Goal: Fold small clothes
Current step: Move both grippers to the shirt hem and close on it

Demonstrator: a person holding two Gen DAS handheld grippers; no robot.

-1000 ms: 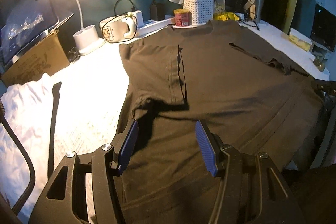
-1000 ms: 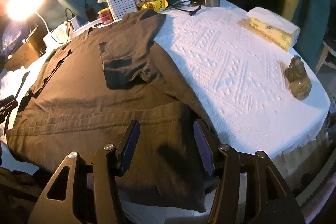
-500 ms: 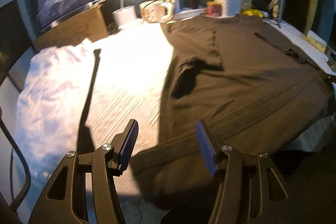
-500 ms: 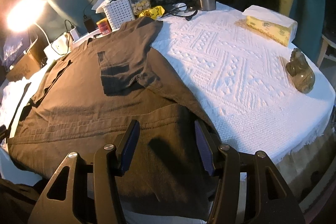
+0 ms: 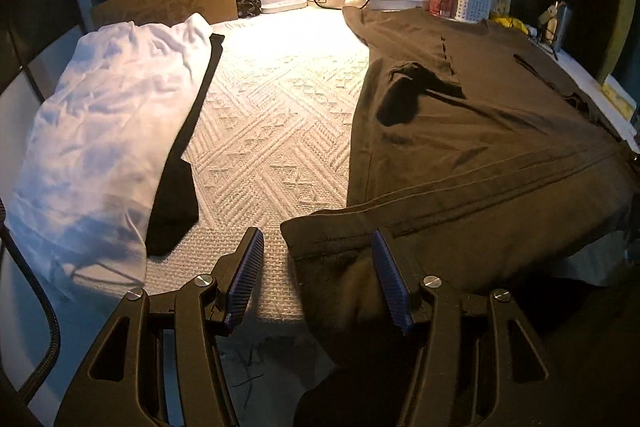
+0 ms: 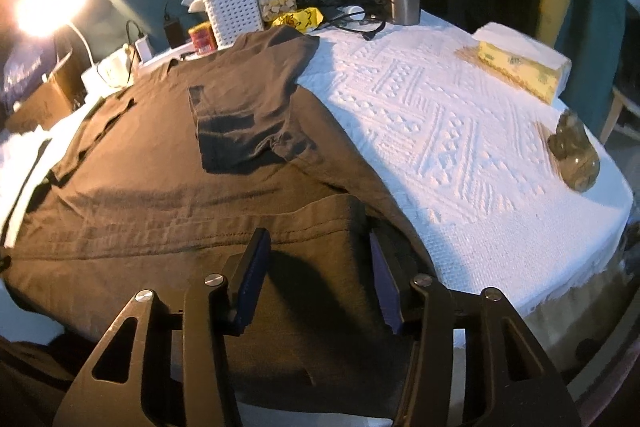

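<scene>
Left hand-held gripper (image 5: 318,277) hangs parted over the brown shirt (image 5: 472,131) hem corner, pads clear of cloth. Right hand-held gripper (image 6: 318,277) is closing, the opposite hem corner between its pads, not yet pinched. Ahead, the shirt lies flat across the tabletop (image 6: 460,131).

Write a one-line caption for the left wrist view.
Open left gripper poised at the brown T-shirt's bottom corner.

Left claw (image 5: 318,277) pitched downward, jaws apart, right claw (image 6: 318,277) pitched downward, jaws closing
</scene>
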